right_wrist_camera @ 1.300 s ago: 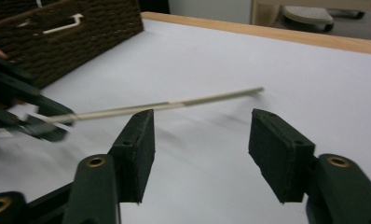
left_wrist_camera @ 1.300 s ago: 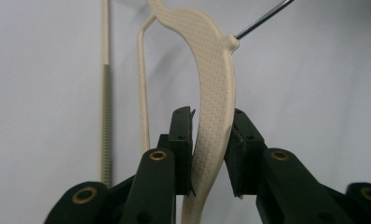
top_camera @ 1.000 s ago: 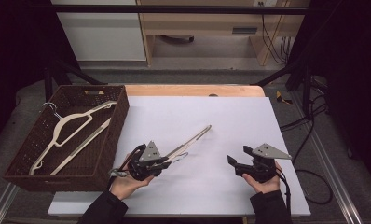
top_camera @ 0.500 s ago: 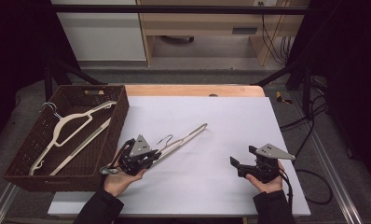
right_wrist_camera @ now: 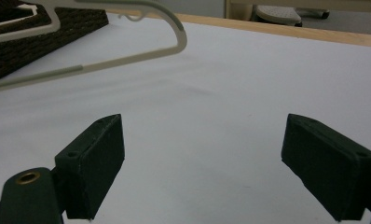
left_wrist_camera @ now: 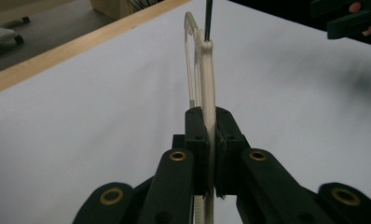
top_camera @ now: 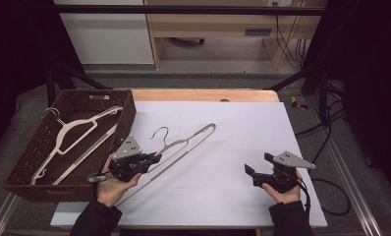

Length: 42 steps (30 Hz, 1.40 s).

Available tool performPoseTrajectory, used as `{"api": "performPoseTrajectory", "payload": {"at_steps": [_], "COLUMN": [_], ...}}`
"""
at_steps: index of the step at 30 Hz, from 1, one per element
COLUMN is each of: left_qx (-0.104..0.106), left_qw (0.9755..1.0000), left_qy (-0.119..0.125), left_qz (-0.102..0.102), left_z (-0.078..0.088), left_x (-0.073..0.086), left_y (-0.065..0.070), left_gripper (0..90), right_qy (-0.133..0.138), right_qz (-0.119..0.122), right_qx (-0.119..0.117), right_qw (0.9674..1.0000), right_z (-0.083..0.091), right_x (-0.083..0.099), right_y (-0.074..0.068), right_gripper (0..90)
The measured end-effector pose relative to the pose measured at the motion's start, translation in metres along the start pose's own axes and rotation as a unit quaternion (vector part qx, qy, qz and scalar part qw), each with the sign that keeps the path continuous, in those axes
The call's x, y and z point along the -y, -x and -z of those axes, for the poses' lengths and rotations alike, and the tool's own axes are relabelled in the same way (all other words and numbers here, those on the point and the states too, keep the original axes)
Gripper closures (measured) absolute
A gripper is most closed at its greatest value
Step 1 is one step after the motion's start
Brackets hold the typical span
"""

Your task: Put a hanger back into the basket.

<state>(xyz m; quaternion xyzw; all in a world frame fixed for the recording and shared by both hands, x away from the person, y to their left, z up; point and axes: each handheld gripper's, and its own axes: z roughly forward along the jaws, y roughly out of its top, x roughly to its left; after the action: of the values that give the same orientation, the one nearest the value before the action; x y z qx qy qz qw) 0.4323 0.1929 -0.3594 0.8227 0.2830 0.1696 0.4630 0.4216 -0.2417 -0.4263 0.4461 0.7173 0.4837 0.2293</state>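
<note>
A cream plastic hanger (top_camera: 183, 145) with a metal hook is lifted off the white table (top_camera: 223, 147), tilted, its far end toward the table's middle. My left gripper (top_camera: 152, 159) is shut on the hanger's lower arm; in the left gripper view the black jaws pinch the cream bar (left_wrist_camera: 209, 140) edge-on. My right gripper (top_camera: 250, 173) rests low at the front right, open, nothing between its pads (right_wrist_camera: 97, 158). In the right gripper view the hanger's rounded end (right_wrist_camera: 172, 37) hangs in the air ahead.
A dark wicker basket (top_camera: 31, 182) stands at the left edge and holds another cream hanger (top_camera: 75, 135). A wooden strip (top_camera: 203, 95) borders the table's far side. Cables lie on the floor at the right (top_camera: 326, 191).
My left gripper has carried the hanger leftward toward the basket and lifted it. The right gripper has stayed in place, open.
</note>
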Motion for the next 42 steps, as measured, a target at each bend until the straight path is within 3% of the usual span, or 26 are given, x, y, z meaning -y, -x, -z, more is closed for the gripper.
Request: {"api": "performPoseTrajectory", "payload": {"at_steps": [6, 10, 16, 23, 33, 42], "left_qx": [0.005, 0.001, -0.013, -0.033, -0.047, -0.073], "left_qw": [0.9995, 0.9988, 0.9982, 0.9977, 0.9969, 0.9963], "left_qy": [0.030, 0.047, 0.057, 0.059, 0.061, 0.038], "left_qz": [-0.010, -0.014, -0.013, -0.010, 0.012, 0.024], "left_z": [0.026, 0.045, 0.075, 0.109, 0.131, 0.142], "left_x": [-0.016, -0.029, -0.052, -0.070, -0.065, -0.046], "left_y": [0.004, -0.001, -0.021, -0.054, -0.105, -0.149], "left_gripper": [86.1, 86.0, 86.0, 86.0, 86.0, 86.0], "right_qy": [0.010, 0.013, 0.024, 0.026, 0.032, 0.031], "right_qz": [-0.002, -0.003, 0.000, 0.006, 0.017, 0.017], "right_qx": [0.004, 0.005, 0.005, 0.006, 0.012, 0.011], "right_qw": [0.9999, 0.9999, 0.9997, 0.9996, 0.9993, 0.9993], "right_z": [0.005, 0.007, 0.011, 0.011, 0.014, 0.013], "right_x": [-0.003, -0.004, -0.006, -0.007, -0.008, -0.009], "right_y": [0.002, 0.002, 0.003, 0.003, 0.002, 0.002], "right_gripper": [13.2, 12.8, 11.2, 8.3, 4.8, 4.7]}}
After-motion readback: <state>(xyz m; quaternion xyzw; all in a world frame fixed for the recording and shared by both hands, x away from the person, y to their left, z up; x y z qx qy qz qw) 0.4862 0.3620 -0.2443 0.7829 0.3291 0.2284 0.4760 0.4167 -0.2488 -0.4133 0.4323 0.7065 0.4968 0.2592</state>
